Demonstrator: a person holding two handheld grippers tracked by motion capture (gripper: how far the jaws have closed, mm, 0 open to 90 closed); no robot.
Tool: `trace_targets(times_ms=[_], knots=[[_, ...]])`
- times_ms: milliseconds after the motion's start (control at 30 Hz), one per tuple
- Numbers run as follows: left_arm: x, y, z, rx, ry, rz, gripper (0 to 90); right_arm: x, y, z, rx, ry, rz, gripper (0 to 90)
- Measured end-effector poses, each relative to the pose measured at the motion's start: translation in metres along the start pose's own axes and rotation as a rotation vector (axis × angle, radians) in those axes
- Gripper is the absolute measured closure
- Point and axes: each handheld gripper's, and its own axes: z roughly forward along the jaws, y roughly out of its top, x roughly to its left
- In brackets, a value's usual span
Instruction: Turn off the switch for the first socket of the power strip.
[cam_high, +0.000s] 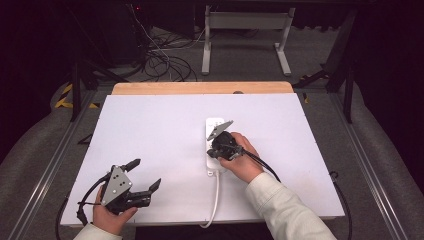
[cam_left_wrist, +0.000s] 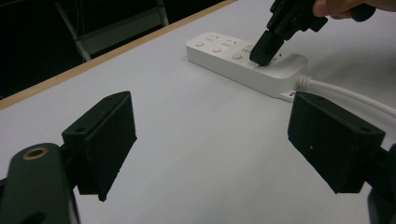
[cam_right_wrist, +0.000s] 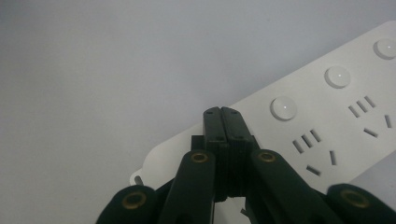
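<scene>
Right hand-held gripper (cam_high: 216, 141) jaws pressed together, empty, tip on white power strip (cam_high: 214, 124) mid table (cam_high: 150, 130) toward right edge, probably pressing switch, nothing plugged in; left hand-held gripper (cam_high: 145, 176) spread wide, idle near front-left corner; dark room, floor cables (cam_high: 165, 60).

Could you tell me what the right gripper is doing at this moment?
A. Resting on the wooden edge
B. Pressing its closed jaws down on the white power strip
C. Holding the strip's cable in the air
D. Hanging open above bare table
B: the right gripper has its jaws shut together with the tips down on the white power strip, near the cable end, beside the round buttons.
</scene>
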Motion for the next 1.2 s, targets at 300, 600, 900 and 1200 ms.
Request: trace_targets(times_ms=[300, 600, 900, 1200], knots=[[0.0, 0.0, 0.0, 0.0, 0.001, -0.001, 15.5, -0.001, 0.0, 0.0, -0.001, 0.01, 0.015, 90.0], [0.0, 0.0, 0.0, 0.0, 0.0, -0.002, 15.5, 0.002, 0.0, 0.0, 0.005, -0.01, 0.002, 90.0], [0.0, 0.0, 0.0, 0.001, 0.0, -0.001, 15.5, 0.003, -0.001, 0.001, 0.0, -0.018, 0.003, 90.0], [0.002, 0.0, 0.001, 0.004, -0.003, -0.002, 15.5, 0.009, 0.012, -0.033, -0.154, -0.023, 0.003, 90.0]])
